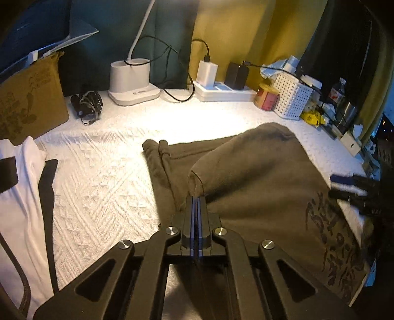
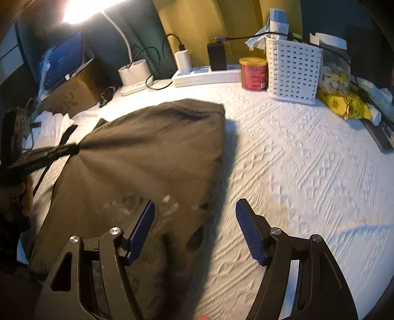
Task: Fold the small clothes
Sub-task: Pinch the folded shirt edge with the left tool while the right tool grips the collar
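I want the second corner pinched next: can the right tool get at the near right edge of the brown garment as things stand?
Probably yes. The right tool is open, holding nothing, hovering over the brown garment edge, nothing between them. The left tool pinches the far side.

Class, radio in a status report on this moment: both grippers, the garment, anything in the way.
Left hand-held gripper shut on olive shirt, lifting a fold. Right hand-held gripper open, empty, at shirt's edge. White garment lies apart; nothing blocking.

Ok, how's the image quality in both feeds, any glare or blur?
Right wrist: lamp flares top left, garment motion-blurred, dark shadow along its right edge. Left wrist: sharper, bright wash on the cloth near the lamp base, corners dark, edges bent by fisheye.
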